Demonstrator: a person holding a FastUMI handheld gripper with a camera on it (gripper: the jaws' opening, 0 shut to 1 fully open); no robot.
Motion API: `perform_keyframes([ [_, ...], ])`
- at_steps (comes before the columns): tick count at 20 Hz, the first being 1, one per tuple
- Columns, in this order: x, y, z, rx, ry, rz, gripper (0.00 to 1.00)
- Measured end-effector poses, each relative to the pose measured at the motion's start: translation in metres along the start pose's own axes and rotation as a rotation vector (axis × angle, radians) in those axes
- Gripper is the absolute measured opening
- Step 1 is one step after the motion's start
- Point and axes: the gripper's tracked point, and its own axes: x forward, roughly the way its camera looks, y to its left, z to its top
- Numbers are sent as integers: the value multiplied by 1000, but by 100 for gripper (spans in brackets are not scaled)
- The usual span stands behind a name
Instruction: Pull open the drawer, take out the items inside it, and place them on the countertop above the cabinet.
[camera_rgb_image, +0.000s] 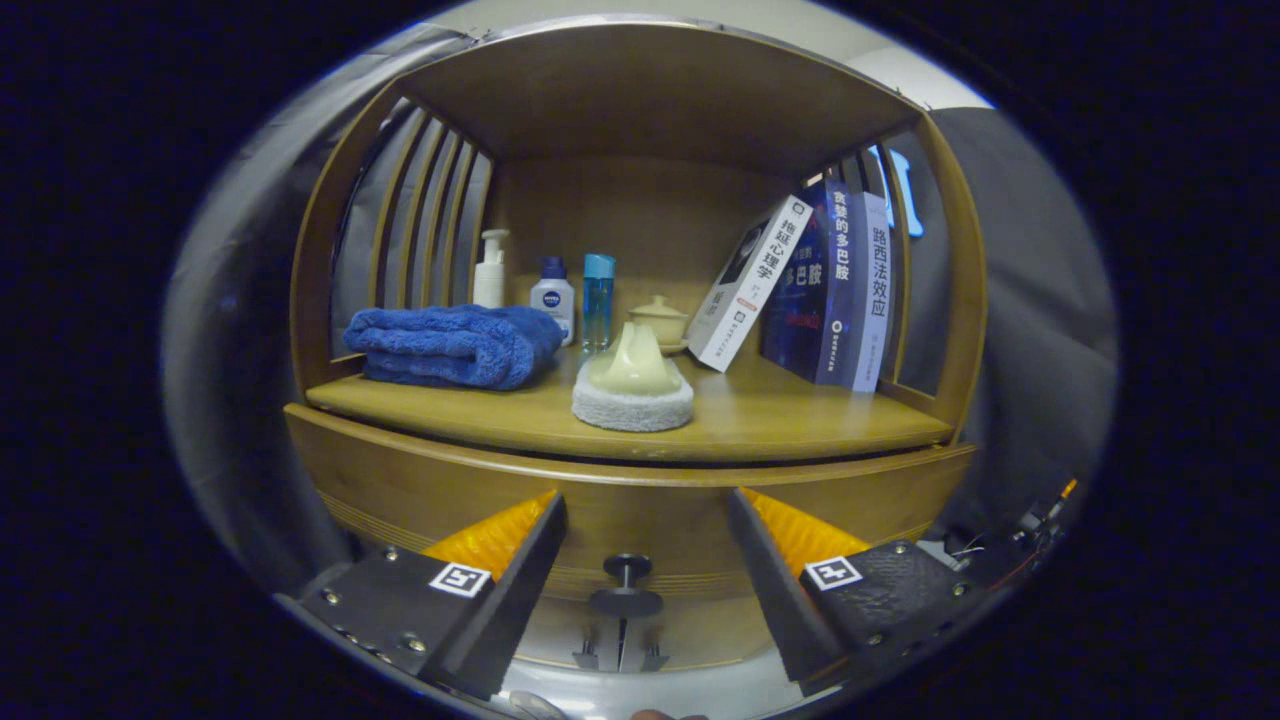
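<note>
- Found the drawer (420, 490) shut, its front flush under the countertop (780, 415); contents hidden.
- Recorded the gripper (645, 500) spread wide and holding nothing, level with the drawer front; dark knob (626, 568) sits between the fingers, slightly below and just ahead of them.
- Judged the stage as unsettled: fits either an approach to the knob before a pull, or a drawer closed again with its items set out above. Cannot tell which.
- If a pull is due: would need to centre on the knob's narrow stem, close behind its round cap, then draw straight back.
- Logged on the countertop: folded blue towel (450, 345), plush and soft; cream moulded piece on a round white fuzzy pad (632, 385) near the front edge; three smooth plastic bottles (553, 295) at the back; small glazed lidded pot (660, 320); leaning books (830, 285) with glossy covers.
- Noted the cabinet as varnished wood, curved front, slatted sides.
</note>
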Motion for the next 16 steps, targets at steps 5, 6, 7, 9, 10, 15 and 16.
perform_keyframes([
  [5, 5, 1, 2, -6, 1, 1, 99],
  [6, 5, 1, 1, -7, -3, 2, 99],
  [7, 6, 1, 2, -11, -6, 2, 99],
  [9, 6, 1, 1, -20, -10, 1, 99],
  [10, 6, 1, 1, -22, -12, 1, 99],
  [15, 8, 0, 1, -35, -15, 5, 99],
  [16, 9, -1, 0, -40, -12, 5, 99],
])
